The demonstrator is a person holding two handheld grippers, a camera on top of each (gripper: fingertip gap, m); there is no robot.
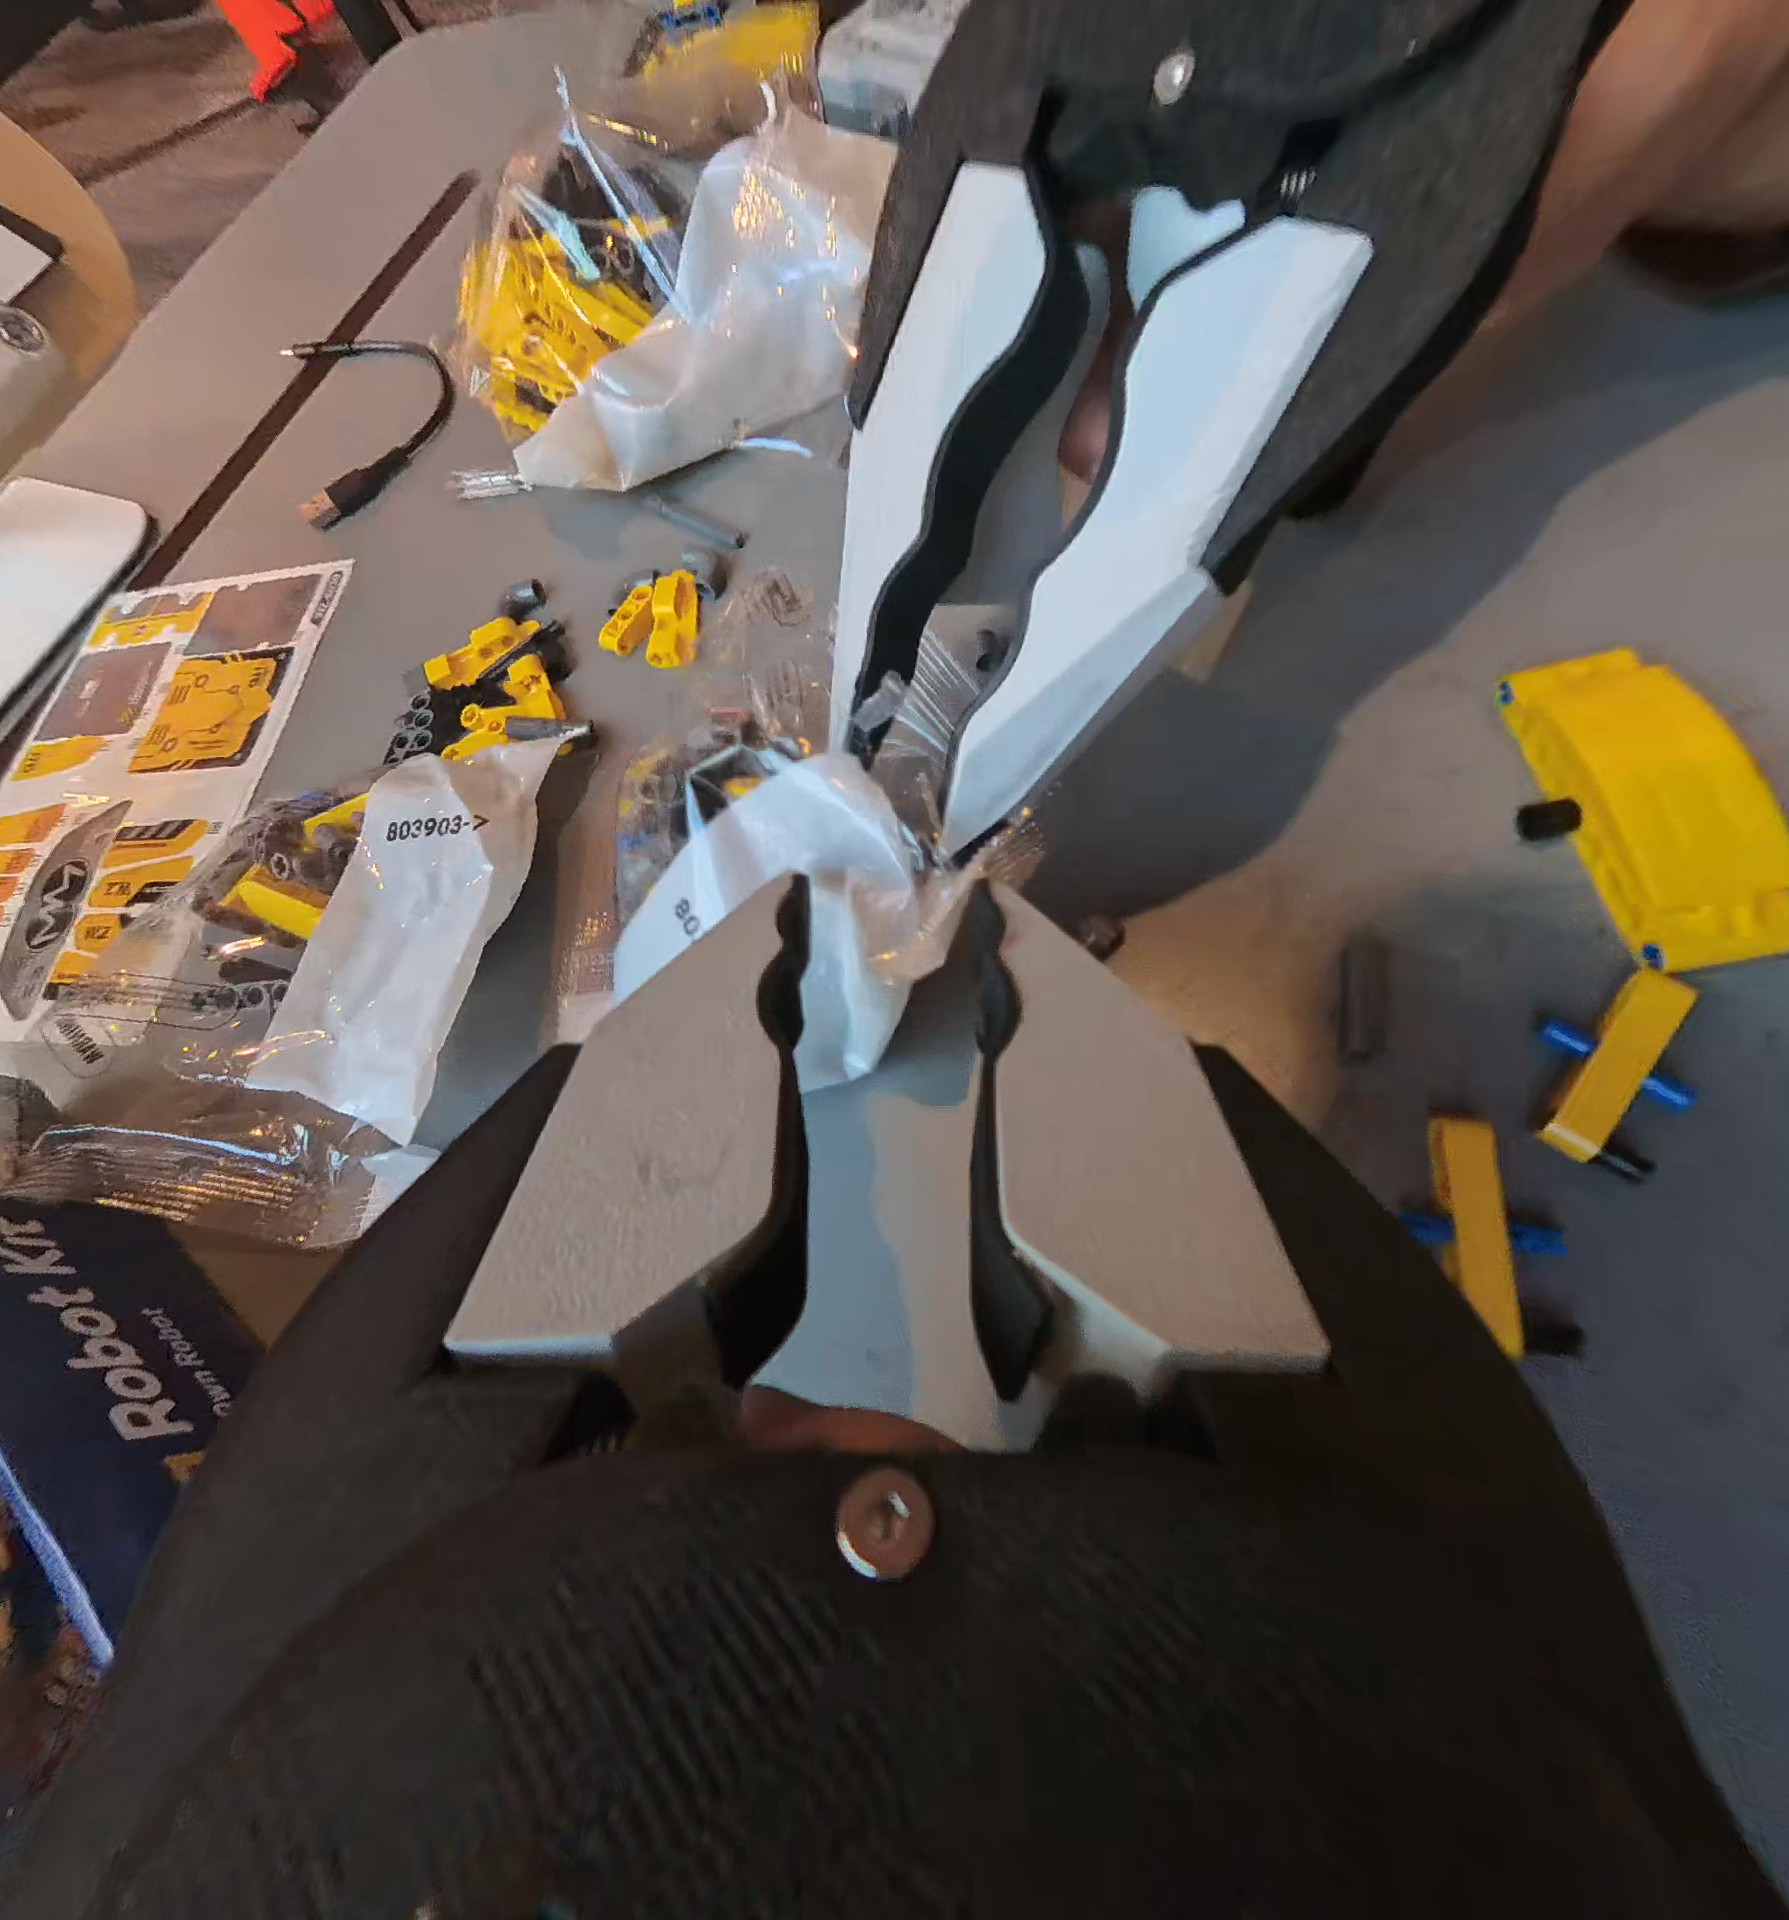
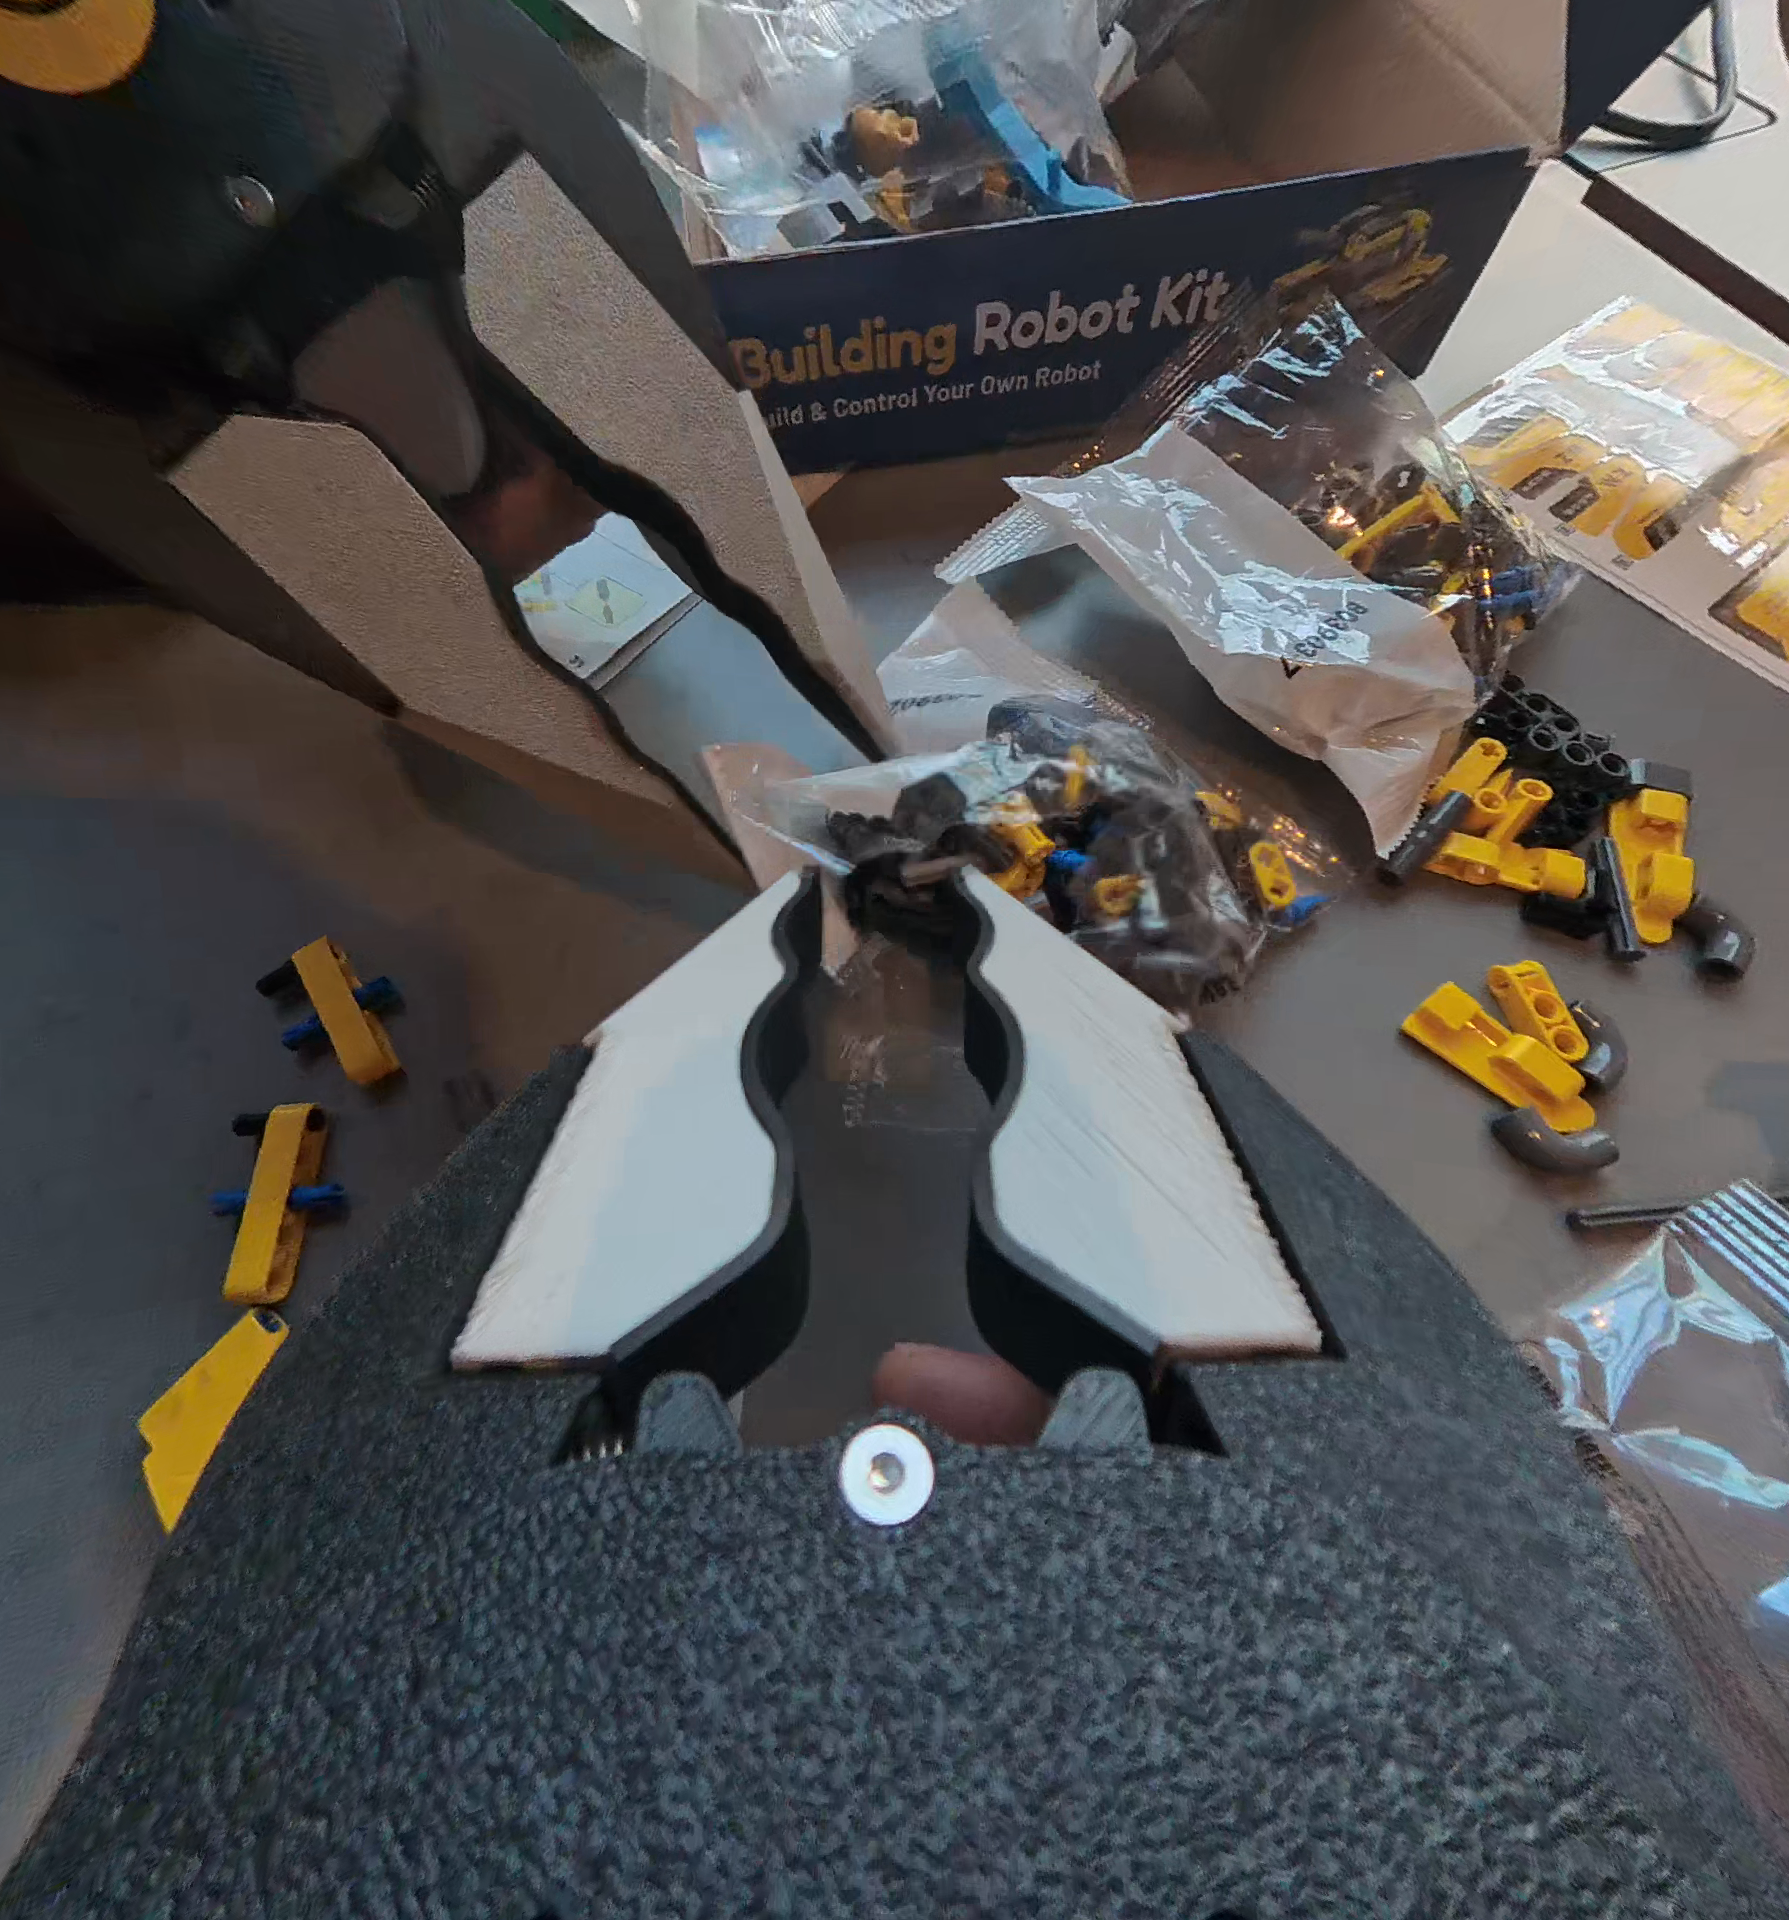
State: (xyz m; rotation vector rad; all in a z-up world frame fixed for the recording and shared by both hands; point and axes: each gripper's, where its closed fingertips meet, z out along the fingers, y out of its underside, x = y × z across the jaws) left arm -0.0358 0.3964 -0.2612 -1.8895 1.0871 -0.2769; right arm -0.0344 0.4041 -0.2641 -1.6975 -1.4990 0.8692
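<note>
- Left gripper (image 1: 890, 888) is seen nearest, low in the left wrist view; its jaws are drawn in on the white end of a small bag (image 1: 848, 935), with bunched plastic filling the gap at the tips, so it reads as clamped.
- Right gripper (image 1: 911, 779) is seen coming in from the far side, tips pinched on the bag's clear sealed end; the bag is thus held from opposite ends, between the two claws, just over the grey table (image 1: 1492, 520).
- Left of it a numbered bag (image 1: 391, 914) is laid over a sticker sheet (image 1: 142, 748); loose yellow and black pieces (image 1: 495, 686) are scattered just beyond, likely spilled from its open mouth.
- Far off, an opened bag (image 1: 661, 312) and a black cable (image 1: 381, 416) are noted.
- At right, a curved yellow panel (image 1: 1659, 821) and two yellow beams (image 1: 1617, 1060) with blue pins are set well apart from the bags.
- Right wrist view: the right gripper (image 2: 888, 883) is seen clenched on the small bag (image 2: 1077, 862), the neck gathered between its tips; black, yellow and blue parts are packed inside.
- The left gripper (image 2: 812, 800) is met at the bag's far-left edge.
- A kit box (image 2: 1077, 343) stands open far behind, and an empty clear bag (image 2: 1700, 1351) lies near right.
</note>
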